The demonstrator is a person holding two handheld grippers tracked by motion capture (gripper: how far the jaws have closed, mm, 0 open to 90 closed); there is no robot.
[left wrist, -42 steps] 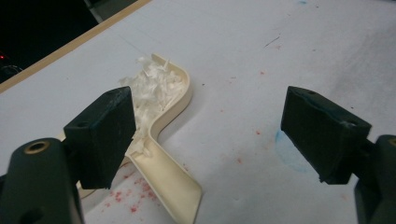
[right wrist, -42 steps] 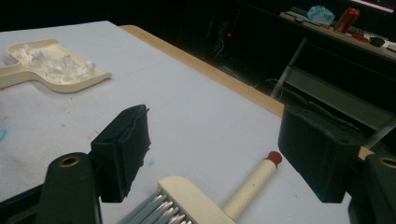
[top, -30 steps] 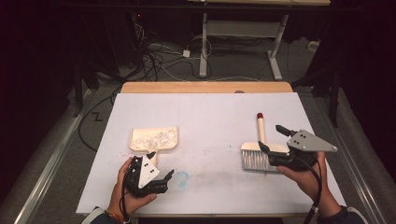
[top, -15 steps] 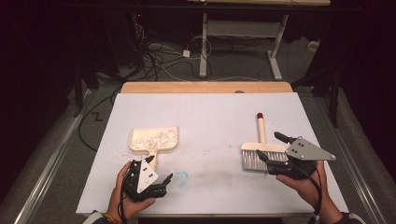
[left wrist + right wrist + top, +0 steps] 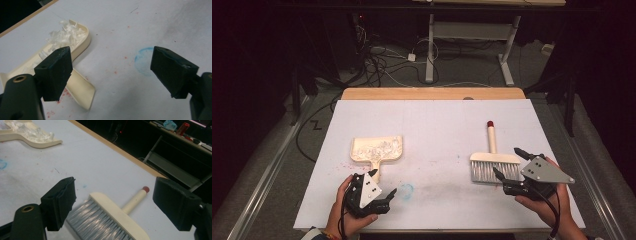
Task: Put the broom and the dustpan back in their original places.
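Both hand-held grippers stood with jaws apart, holding nothing. At about 7 o'clock on the white-covered bench (image 5: 432,130), the left hand-held gripper (image 5: 382,186) sat in the person's left hand (image 5: 346,220); in the left gripper view its black jaws straddled bare surface, with the handle end of the cream plastic dustpan (image 5: 75,47) just beside one jaw and a faint blue ring mark (image 5: 142,60) near the other. White shredded scraps (image 5: 377,146) lay heaped in the dustpan's tray, with red specks (image 5: 65,93) scattered by its handle. At about 4 o'clock, the right hand-held gripper (image 5: 508,162) was held in the right hand (image 5: 548,205), its jaws flanking the grey bristles of the cream hand brush with a red-tipped handle (image 5: 117,213). That brush lay flat, handle pointing toward 12 o'clock, well apart from the dustpan.
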